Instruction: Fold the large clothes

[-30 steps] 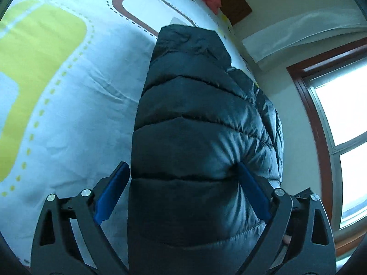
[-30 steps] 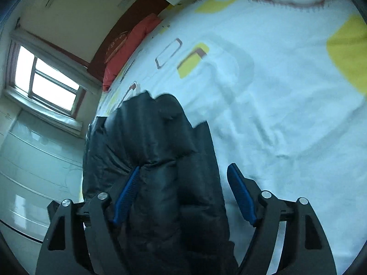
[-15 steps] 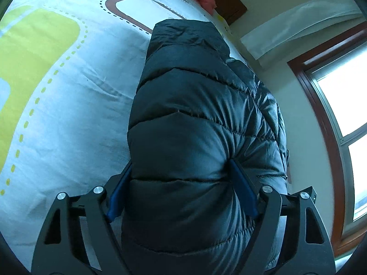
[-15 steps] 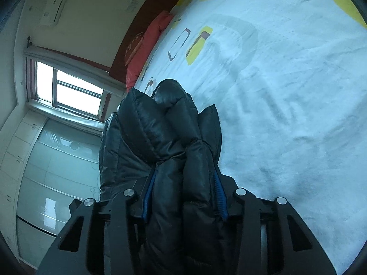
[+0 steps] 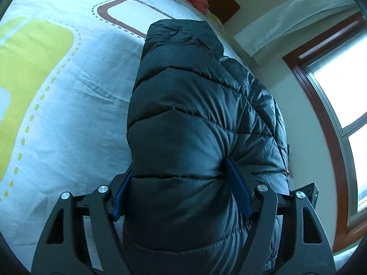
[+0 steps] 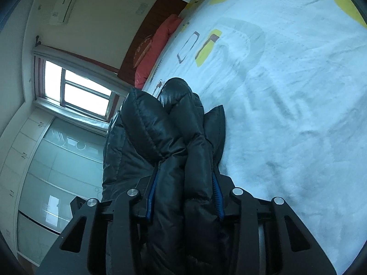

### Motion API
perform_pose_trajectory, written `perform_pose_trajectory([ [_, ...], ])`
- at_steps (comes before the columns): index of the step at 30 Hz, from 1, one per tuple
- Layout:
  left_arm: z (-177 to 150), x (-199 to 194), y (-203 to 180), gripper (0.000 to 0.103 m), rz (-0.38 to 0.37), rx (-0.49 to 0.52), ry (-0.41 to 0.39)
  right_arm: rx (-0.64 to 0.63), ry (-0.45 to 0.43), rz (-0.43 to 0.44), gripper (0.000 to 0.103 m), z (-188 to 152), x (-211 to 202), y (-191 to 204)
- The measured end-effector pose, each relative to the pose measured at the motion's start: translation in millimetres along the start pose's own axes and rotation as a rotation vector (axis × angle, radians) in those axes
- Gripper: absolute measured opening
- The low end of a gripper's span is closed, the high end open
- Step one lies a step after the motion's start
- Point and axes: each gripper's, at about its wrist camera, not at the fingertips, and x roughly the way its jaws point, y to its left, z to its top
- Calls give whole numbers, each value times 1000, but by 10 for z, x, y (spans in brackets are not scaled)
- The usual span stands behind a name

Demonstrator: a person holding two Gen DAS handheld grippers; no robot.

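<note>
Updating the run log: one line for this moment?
left hand-held gripper: shut on puffer jacket | right hand-held gripper: shut on jacket | on bedsheet

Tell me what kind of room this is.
Most likely a bedroom. A patterned bedsheet covers a wide bed, a red pillow lies against the dark headboard, and a window stands beside it. The jacket lies on the bed.

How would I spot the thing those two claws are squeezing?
Start at the bed's white patterned sheet. On it lies a black quilted puffer jacket, pinched by the left gripper and right gripper. It is the only dark, shiny, puffy item there.
</note>
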Motion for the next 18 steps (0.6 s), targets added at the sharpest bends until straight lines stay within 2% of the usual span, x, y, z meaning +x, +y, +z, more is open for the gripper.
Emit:
perform_pose_trajectory([
  [7, -38, -112, -50, 65, -3, 53, -10, -22, -20, 16, 36, -133, -48, 161],
  [13, -87, -434, 64, 62, -35, 68, -29, -47, -28, 100, 35, -343, -55, 452],
  [18, 119, -811, 228, 61, -36, 54, -88, -98, 14, 177, 34, -319, 319, 896],
])
